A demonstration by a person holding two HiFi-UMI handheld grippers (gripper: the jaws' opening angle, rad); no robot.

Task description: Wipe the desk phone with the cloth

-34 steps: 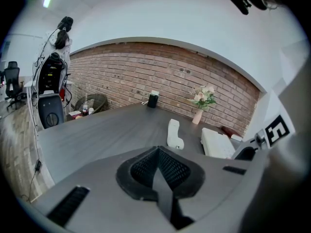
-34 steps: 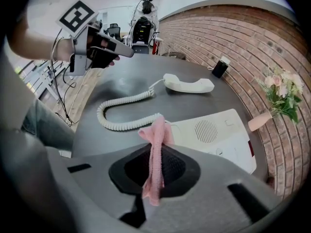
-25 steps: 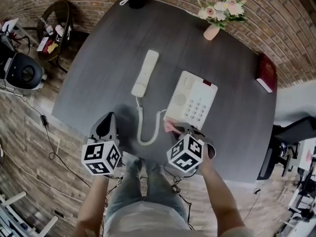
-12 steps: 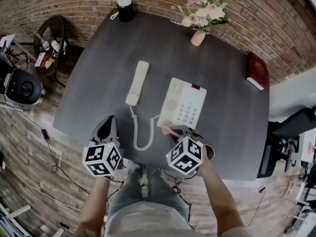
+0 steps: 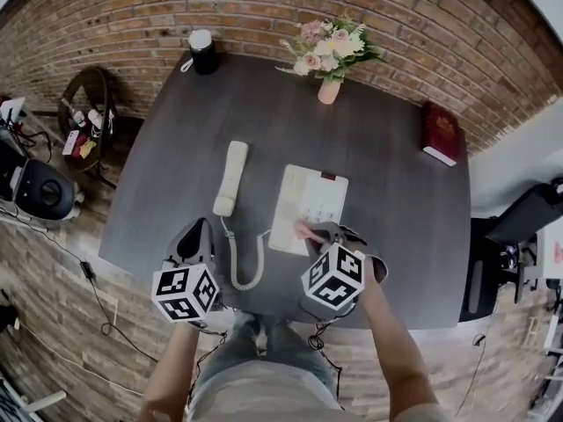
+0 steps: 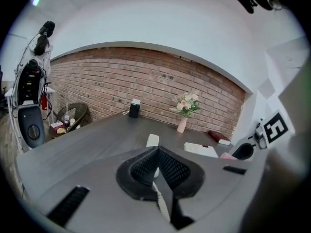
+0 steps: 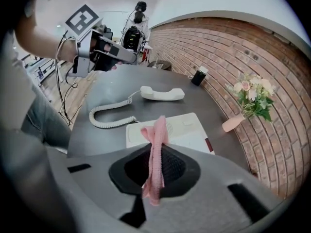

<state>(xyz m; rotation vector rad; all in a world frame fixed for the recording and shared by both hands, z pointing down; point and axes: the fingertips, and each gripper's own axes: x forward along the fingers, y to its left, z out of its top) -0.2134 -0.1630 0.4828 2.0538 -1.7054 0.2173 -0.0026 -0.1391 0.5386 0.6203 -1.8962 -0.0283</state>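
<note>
We have the right gripper [image 5: 324, 233] clamped on a pink knitted cloth [image 7: 156, 130], a narrow folded strip poking out past its jaws. Just beyond that tip lies the cream plastic desk phone base [image 5: 308, 202]. Off to this gripper's left sit the cream handset [image 5: 230, 176] and the coiled cord [image 5: 244, 262].

The left gripper [image 6: 158, 152] hovers with its jaws together on nothing, the cord just ahead of it.

The danger, as we judge it: so little cloth sticks out that the hard jaw tips could scrape or jab the phone's top. With nothing steadying the light base, a swipe could also shove it along or drag the cord.

Writing? None legible. Any print on the phone is too small, and the marker cube [image 5: 334, 275] carries only black-and-white squares.
</note>
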